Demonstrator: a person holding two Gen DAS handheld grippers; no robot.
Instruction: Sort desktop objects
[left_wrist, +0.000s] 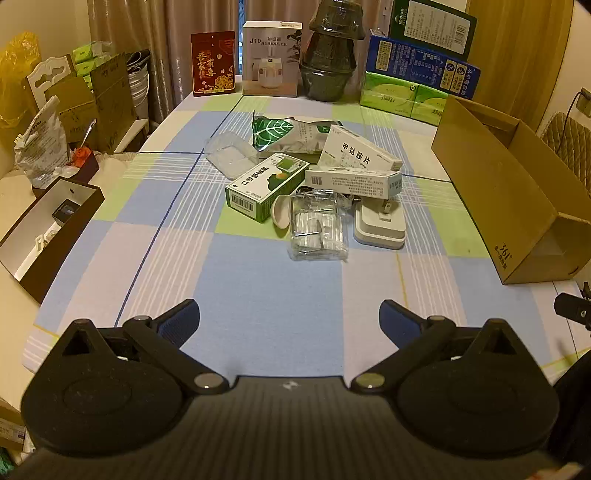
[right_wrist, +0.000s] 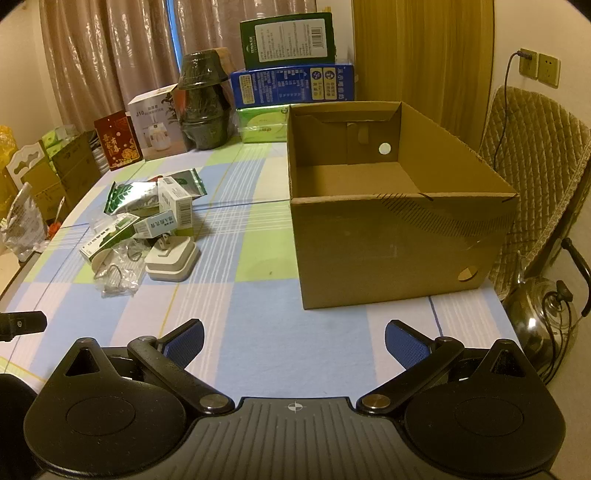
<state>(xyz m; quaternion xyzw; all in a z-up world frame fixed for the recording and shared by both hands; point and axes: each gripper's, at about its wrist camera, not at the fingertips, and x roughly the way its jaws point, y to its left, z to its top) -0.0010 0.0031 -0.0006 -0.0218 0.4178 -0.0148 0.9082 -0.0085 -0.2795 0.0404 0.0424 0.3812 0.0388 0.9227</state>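
A heap of small items lies mid-table on the checked cloth: a green and white box (left_wrist: 264, 186), two white medicine boxes (left_wrist: 354, 153) (left_wrist: 352, 181), a foil leaf-print pouch (left_wrist: 291, 134), a clear plastic tray (left_wrist: 231, 153), a clear packet of metal hooks (left_wrist: 317, 227), a white plug adapter (left_wrist: 380, 225) and a white spoon (left_wrist: 280, 214). The same heap (right_wrist: 147, 225) shows left in the right wrist view. An open cardboard box (right_wrist: 399, 206) stands empty on the right. My left gripper (left_wrist: 290, 314) hangs open in front of the heap. My right gripper (right_wrist: 293, 336) is open before the box.
Along the table's far edge stand a red card (left_wrist: 213, 62), a humidifier box (left_wrist: 271, 59), stacked dark bowls (left_wrist: 330, 55) and stacked cartons on tissue packs (left_wrist: 421, 70). An open dark box (left_wrist: 48, 229) sits off the left edge. A quilted chair (right_wrist: 535, 173) and a steel kettle (right_wrist: 543, 317) are at right.
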